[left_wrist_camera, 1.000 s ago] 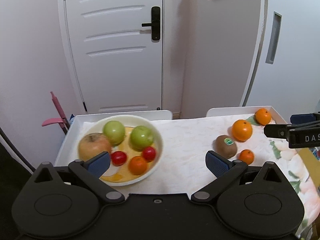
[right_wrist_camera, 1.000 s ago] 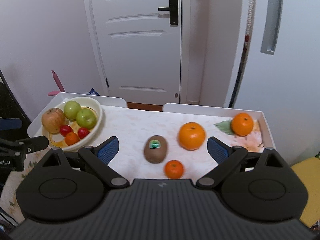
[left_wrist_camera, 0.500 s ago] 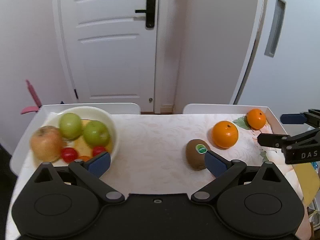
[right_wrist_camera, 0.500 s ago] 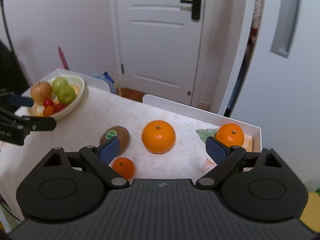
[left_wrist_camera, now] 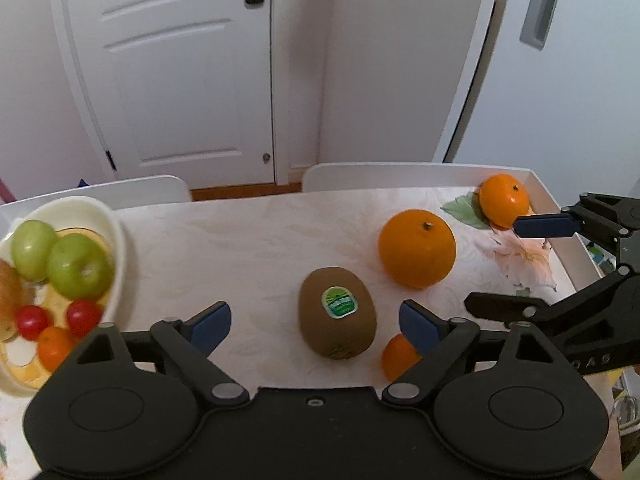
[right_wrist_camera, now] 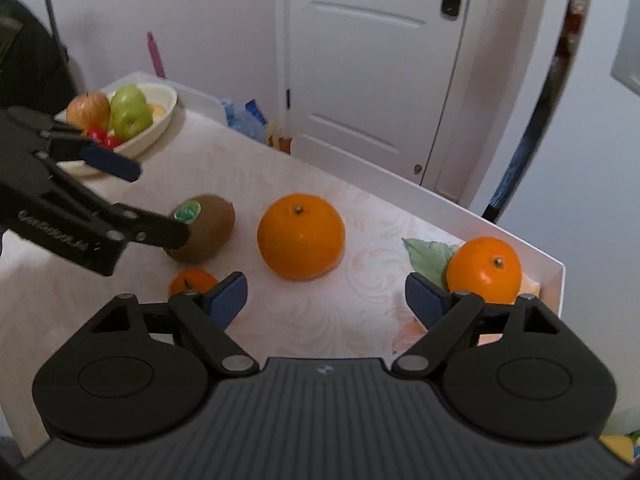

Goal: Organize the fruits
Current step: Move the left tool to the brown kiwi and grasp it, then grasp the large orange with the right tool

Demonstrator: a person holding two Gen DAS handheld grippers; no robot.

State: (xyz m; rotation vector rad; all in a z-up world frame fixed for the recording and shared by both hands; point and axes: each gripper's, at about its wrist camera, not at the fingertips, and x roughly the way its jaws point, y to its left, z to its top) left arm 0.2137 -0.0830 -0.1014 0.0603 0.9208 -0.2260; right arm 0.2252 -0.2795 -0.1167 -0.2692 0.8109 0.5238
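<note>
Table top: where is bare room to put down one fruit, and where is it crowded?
The widest bare patch of the table lies between the bowl and the kiwi. A smaller one lies behind the big orange, toward the far rim. It is crowded around the kiwi, the small tangerine and the corner orange.

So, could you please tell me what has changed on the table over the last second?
Both tongs swung rightward, away from the bowl. The left tongs now frame the kiwi; the right tongs have closed in on the large orange, with the far orange by their right finger. Nothing was gripped or released; both stay open. The fruit, including the small tangerine, has not moved.
</note>
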